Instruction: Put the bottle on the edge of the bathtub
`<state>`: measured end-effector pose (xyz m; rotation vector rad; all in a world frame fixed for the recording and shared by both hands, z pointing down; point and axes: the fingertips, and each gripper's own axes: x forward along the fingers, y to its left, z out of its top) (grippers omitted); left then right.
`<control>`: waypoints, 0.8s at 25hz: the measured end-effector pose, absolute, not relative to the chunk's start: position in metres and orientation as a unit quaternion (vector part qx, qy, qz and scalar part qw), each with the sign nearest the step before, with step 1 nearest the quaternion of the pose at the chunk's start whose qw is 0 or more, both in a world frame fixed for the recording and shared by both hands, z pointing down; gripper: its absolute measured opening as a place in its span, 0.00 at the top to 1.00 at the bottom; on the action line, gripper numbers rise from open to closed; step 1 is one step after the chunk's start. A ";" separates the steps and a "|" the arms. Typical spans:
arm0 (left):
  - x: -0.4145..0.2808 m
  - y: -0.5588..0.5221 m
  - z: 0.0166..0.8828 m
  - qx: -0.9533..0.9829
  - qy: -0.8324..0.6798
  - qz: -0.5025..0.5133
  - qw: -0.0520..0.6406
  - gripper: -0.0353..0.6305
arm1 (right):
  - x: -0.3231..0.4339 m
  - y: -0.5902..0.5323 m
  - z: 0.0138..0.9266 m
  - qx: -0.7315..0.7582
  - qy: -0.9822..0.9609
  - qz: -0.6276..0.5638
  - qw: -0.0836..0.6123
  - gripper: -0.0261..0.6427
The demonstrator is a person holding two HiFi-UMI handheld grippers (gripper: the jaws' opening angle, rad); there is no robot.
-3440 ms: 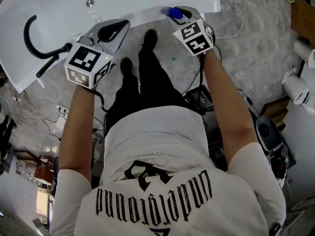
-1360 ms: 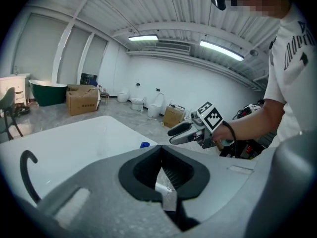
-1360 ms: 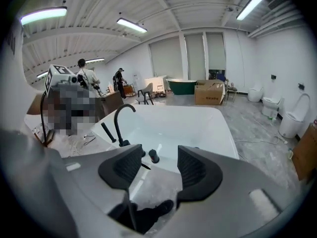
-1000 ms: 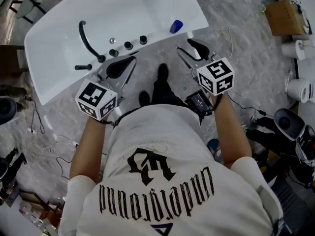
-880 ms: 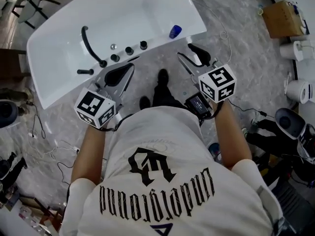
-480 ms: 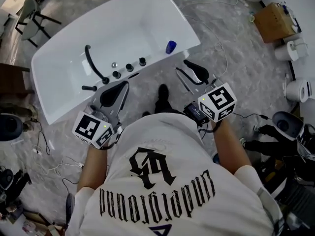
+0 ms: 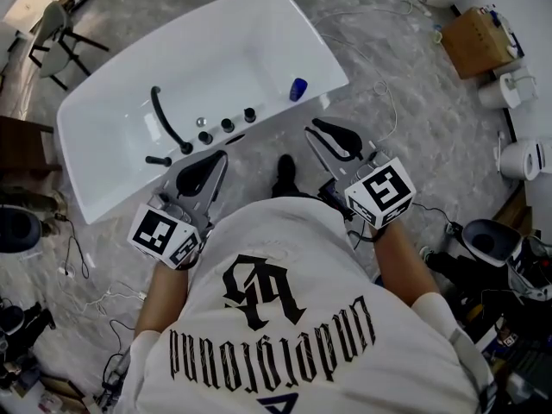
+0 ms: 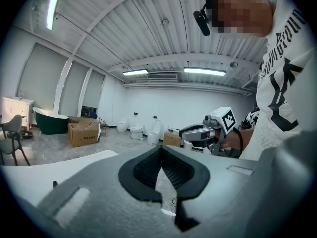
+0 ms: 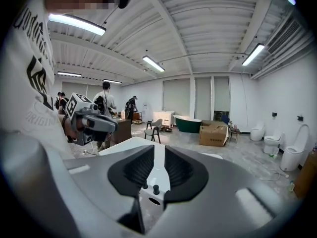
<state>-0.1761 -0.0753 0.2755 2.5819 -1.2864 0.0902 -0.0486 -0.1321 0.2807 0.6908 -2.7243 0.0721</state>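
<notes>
Right gripper (image 9: 159, 157) fingers (image 9: 181, 170) narrowed, holding nothing.

A bathroom-fixture warehouse: loose bathtub (image 7: 233, 50), toilets (image 9: 292, 157) and a cardboard box (image 9: 214, 134) stand about.

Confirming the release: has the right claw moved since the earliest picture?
Yes. The right claw has drawn back from the bathtub rim, leaving the bottle there; it has just been closing, empty.
</notes>
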 end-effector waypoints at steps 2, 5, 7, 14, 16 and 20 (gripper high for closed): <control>-0.178 -0.074 0.274 0.888 -0.441 0.029 0.130 0.94 | -0.052 -0.129 0.277 0.241 -0.957 0.023 0.162 0.88; -0.180 -0.069 0.275 0.890 -0.436 0.027 0.131 0.94 | -0.053 -0.122 0.274 0.247 -0.955 0.025 0.165 0.92; -0.178 -0.062 0.278 0.893 -0.430 0.027 0.132 0.94 | -0.050 -0.114 0.276 0.253 -0.952 0.026 0.170 0.94; -0.159 -0.040 0.280 0.898 -0.414 0.022 0.143 0.94 | -0.020 -0.080 0.277 0.276 -0.942 0.038 0.189 0.96; -0.148 -0.033 0.279 0.900 -0.412 0.023 0.138 0.94 | -0.009 -0.072 0.277 0.278 -0.941 0.036 0.189 0.96; -0.130 -0.023 0.274 0.901 -0.412 0.024 0.136 0.94 | 0.007 -0.061 0.275 0.278 -0.942 0.036 0.185 0.96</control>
